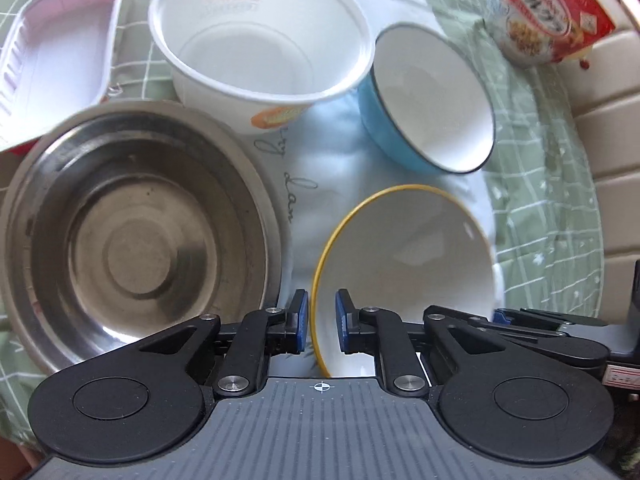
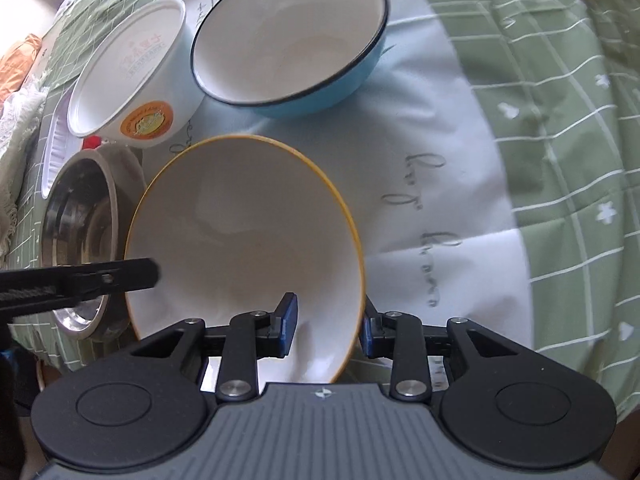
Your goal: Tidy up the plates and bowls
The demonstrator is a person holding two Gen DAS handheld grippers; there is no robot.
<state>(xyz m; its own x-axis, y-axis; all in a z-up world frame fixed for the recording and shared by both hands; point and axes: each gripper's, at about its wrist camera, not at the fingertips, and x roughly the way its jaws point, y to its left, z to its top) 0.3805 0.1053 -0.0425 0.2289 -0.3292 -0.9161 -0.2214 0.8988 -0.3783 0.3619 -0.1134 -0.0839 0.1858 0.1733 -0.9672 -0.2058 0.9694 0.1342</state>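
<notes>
Both grippers are on the same piece here: the white ceramic bowl with the yellow rim (image 2: 244,240), tilted steeply on its side over the white cloth panel with grey script lettering (image 2: 432,184). The left gripper (image 1: 322,322) is pinched nearly shut, its blue pads either side of the yellow edge at the bowl's near left rim, clamping it. The right gripper (image 2: 328,326) stands a little wider, one blue pad inside the bowl, the other outside its wall on the right rim, and it grips too. In the right wrist view the left gripper shows only as a dark blurred bar crossing the bowl's left edge, and its tips cannot be made out there. The bowl's lower rim is cut off behind both gripper bodies, so whether it touches the cloth cannot be told. Just beside it on the left sits the round stainless steel basin (image 1: 136,232), very close to the bowl's rim. Behind that stands the white paper instant-noodle tub with an orange label (image 1: 260,44), and next to it the light blue enamel bowl with a dark rim (image 1: 432,100), leaning on its side. A pale pink plastic tray (image 1: 56,48) lies at far left, partly cropped, and a red printed cereal packet (image 1: 548,16) sits blurred at the top right on the green checked tablecloth (image 2: 560,120).
</notes>
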